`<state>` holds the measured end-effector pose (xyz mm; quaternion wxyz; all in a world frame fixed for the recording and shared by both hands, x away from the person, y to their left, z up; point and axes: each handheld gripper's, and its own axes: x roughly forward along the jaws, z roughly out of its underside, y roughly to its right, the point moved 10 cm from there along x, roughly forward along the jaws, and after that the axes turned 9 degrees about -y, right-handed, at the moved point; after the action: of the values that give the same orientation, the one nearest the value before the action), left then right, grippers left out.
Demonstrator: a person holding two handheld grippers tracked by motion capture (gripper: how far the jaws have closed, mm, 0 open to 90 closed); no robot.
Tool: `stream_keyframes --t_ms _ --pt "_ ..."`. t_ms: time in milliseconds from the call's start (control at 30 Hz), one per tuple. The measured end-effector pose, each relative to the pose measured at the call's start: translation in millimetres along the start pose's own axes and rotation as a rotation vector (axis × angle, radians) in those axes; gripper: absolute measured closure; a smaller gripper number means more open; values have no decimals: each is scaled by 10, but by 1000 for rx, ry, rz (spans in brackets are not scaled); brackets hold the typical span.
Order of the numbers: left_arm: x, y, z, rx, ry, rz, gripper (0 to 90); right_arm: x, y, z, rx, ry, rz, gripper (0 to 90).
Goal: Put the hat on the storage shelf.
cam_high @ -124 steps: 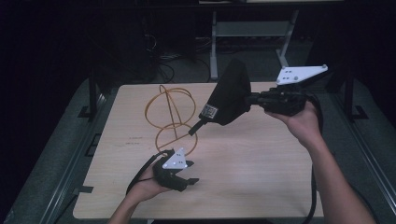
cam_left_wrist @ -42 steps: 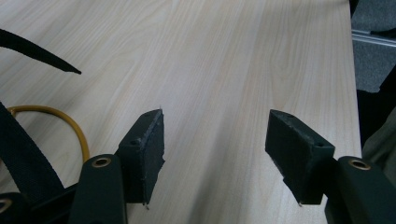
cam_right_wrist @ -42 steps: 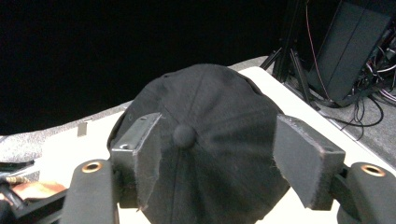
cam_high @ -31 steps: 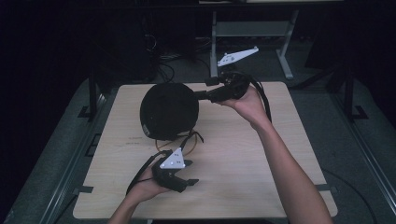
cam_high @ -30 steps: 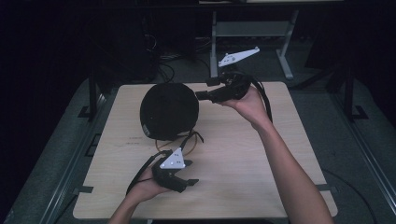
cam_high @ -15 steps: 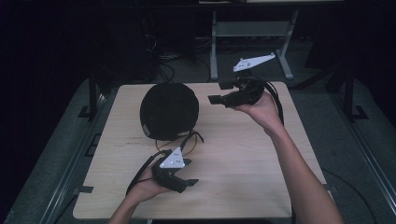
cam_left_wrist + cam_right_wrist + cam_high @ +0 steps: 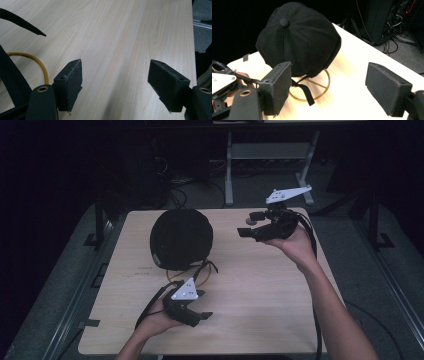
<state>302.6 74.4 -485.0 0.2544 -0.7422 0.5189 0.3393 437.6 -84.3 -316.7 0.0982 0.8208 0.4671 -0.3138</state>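
Cap (image 7: 181, 239) sits on its gold wire stand (image 7: 312, 92) at table's (image 7: 260, 290) far left, soft & light, so I'd pinch the brim/edge w/ my right claw (image 7: 246, 227), both claws just opened wide & empty, left claw (image 7: 200, 316) near front.

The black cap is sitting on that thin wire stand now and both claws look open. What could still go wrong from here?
The cap rests on a thin yellow wire stand, so a nudge might tip or slide it. Its loose strap hangs by the stand's ring and could catch on a claw. The left claw lies open close to the stand, and the right claw, open and empty, is close beside the cap; either could bump it.
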Motion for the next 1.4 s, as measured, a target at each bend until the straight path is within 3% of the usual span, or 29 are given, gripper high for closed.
stream_keyframes --t_ms 1267,1400 --pt "-20 -13 -1 -20 7 -3 267 -360 244 953 92 -30 68 175" --pt "-24 -23 6 -18 4 -5 267 -382 262 1119 109 -43 73 175"
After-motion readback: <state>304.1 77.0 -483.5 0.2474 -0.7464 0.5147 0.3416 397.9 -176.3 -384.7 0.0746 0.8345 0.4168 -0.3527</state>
